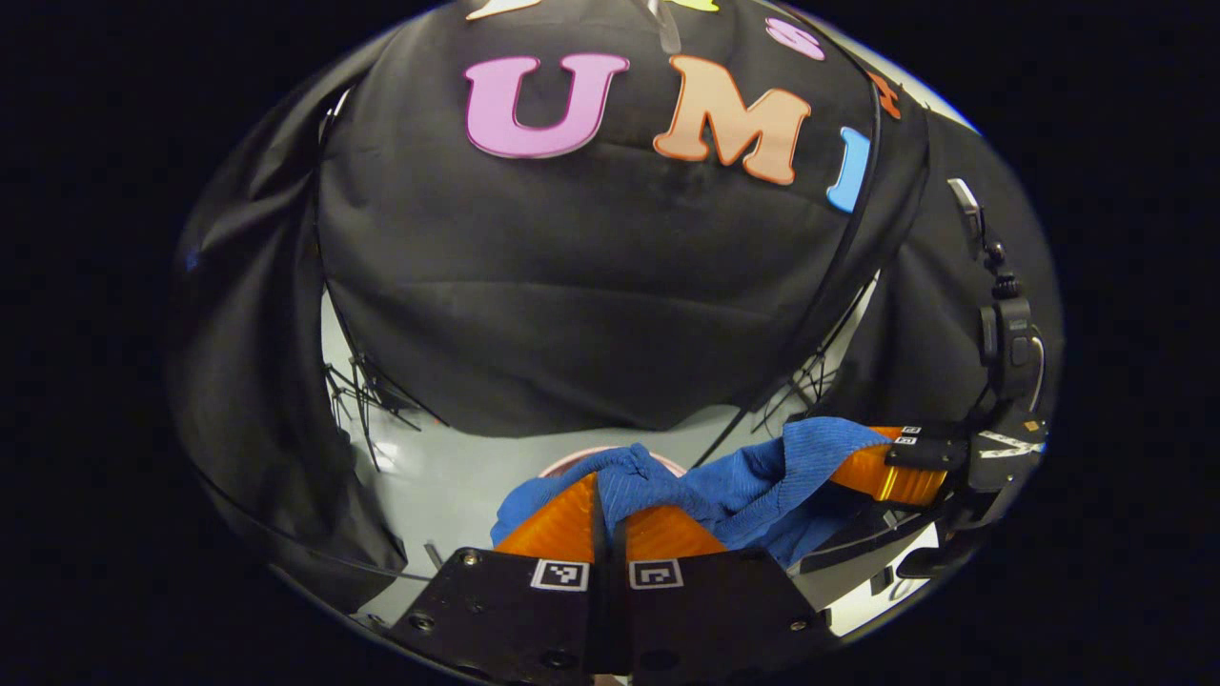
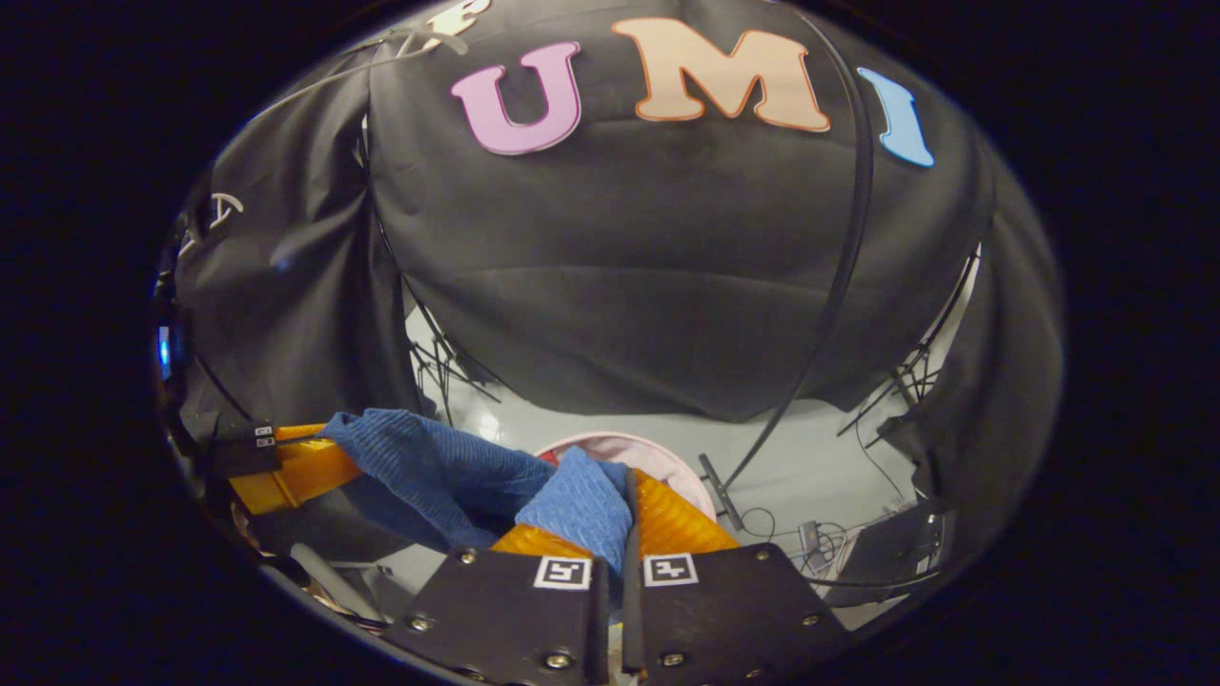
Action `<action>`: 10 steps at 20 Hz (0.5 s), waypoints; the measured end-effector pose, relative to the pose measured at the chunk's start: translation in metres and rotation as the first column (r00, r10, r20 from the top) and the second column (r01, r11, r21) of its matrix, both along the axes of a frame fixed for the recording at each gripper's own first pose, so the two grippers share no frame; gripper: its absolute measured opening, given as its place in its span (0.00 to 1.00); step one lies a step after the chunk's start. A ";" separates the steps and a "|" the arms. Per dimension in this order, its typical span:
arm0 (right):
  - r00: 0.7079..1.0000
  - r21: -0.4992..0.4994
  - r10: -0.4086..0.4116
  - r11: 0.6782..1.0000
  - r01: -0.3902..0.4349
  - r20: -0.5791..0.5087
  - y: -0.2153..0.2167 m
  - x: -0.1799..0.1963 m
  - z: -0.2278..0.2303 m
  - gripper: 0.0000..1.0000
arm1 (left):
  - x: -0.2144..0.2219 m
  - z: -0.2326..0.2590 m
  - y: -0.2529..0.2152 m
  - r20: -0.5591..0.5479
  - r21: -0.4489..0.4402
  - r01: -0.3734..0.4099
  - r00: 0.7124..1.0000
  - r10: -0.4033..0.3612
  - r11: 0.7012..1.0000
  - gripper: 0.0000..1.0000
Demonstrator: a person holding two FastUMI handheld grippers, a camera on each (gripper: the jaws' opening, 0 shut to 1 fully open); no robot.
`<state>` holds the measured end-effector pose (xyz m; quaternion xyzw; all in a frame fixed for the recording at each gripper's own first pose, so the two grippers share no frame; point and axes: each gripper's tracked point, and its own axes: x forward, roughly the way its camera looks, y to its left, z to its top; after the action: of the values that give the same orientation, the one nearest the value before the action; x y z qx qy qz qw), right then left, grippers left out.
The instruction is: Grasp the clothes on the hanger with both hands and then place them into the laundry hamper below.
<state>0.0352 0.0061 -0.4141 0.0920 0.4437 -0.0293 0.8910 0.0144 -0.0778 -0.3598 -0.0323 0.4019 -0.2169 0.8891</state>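
Pale grey, smooth floor spreads ahead of and below the right gripper's fingers. Directly on it, just beyond those fingers, stands a round pink hamper, partly hidden by them; to their right lie a thin black cable and a small dark box-like device. From the left gripper view, the same floor carries the hamper's pink rim just ahead.

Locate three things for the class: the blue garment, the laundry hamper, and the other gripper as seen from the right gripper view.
blue garment (image 2: pixel 448 472): right gripper view, its ribbed middle.
laundry hamper (image 2: pixel 658 455): right gripper view, pink rim.
left gripper (image 2: pixel 295 472): right gripper view, fingers.
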 end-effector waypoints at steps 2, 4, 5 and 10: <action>0.999 0.004 0.010 1.000 -0.010 -0.050 0.004 -0.013 -0.011 0.02 | -0.009 -0.008 -0.003 -0.048 0.018 0.020 0.999 -0.019 1.000 0.03; 0.994 0.009 0.017 1.000 -0.017 -0.104 0.008 -0.028 -0.029 0.02 | -0.023 -0.022 0.000 -0.088 0.026 0.033 0.996 -0.031 0.999 0.06; 0.992 0.013 0.022 1.000 -0.021 -0.127 0.008 -0.034 -0.035 0.07 | -0.029 -0.028 0.002 -0.105 0.028 0.037 0.994 -0.034 0.999 0.08; 0.975 0.024 0.065 0.998 -0.062 -0.212 0.015 -0.063 -0.052 0.14 | -0.046 -0.044 0.011 -0.160 0.049 0.042 0.986 -0.034 0.998 0.24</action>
<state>-0.0274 0.0214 -0.4664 0.0818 0.5393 -0.0066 0.8381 -0.0317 -0.0664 -0.4041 -0.0188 0.4777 -0.2200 0.8503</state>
